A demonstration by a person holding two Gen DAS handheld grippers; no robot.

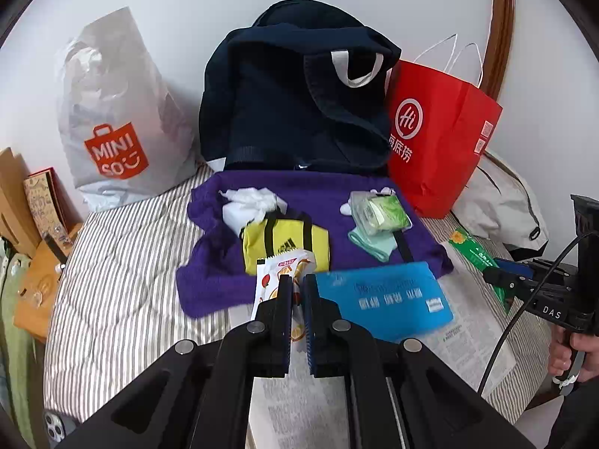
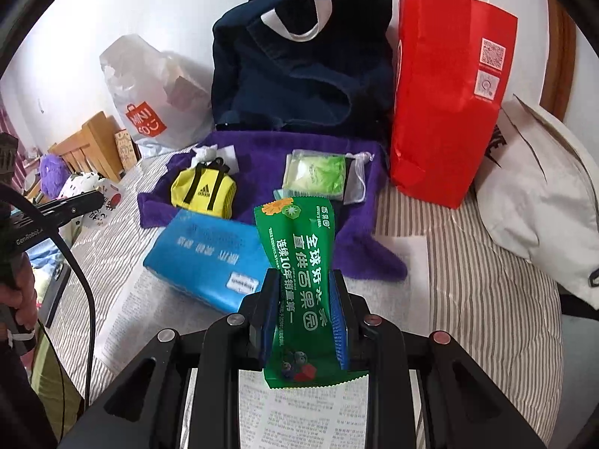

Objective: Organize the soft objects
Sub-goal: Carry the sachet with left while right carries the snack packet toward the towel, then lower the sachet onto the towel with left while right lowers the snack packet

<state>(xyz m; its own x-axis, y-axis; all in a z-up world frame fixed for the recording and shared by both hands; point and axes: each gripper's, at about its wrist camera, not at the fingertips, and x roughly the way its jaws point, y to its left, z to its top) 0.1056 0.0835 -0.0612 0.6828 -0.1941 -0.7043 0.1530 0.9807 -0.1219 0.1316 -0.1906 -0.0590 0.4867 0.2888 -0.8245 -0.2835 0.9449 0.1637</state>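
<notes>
My left gripper (image 1: pixel 297 280) is shut on a white snack packet with fruit print (image 1: pixel 275 273), held over the near edge of a purple towel (image 1: pixel 217 280). My right gripper (image 2: pixel 305 275) is shut on a green packet (image 2: pixel 299 262) with white Chinese lettering; it also shows in the left wrist view (image 1: pixel 475 258). On the towel (image 2: pixel 262 149) lie a yellow Adidas pouch (image 1: pixel 284 243), a crumpled white tissue (image 1: pixel 251 200) and a green wipes pack (image 1: pixel 380 211). A blue tissue pack (image 1: pixel 382 299) lies in front.
A navy tote bag (image 1: pixel 299 104) stands behind the towel, with a red paper bag (image 1: pixel 441 138) to its right and a white Miniso bag (image 1: pixel 112 119) to its left. A white garment (image 2: pixel 535 194) lies far right. Newspaper (image 2: pixel 299 411) covers the striped bedding (image 1: pixel 123 262).
</notes>
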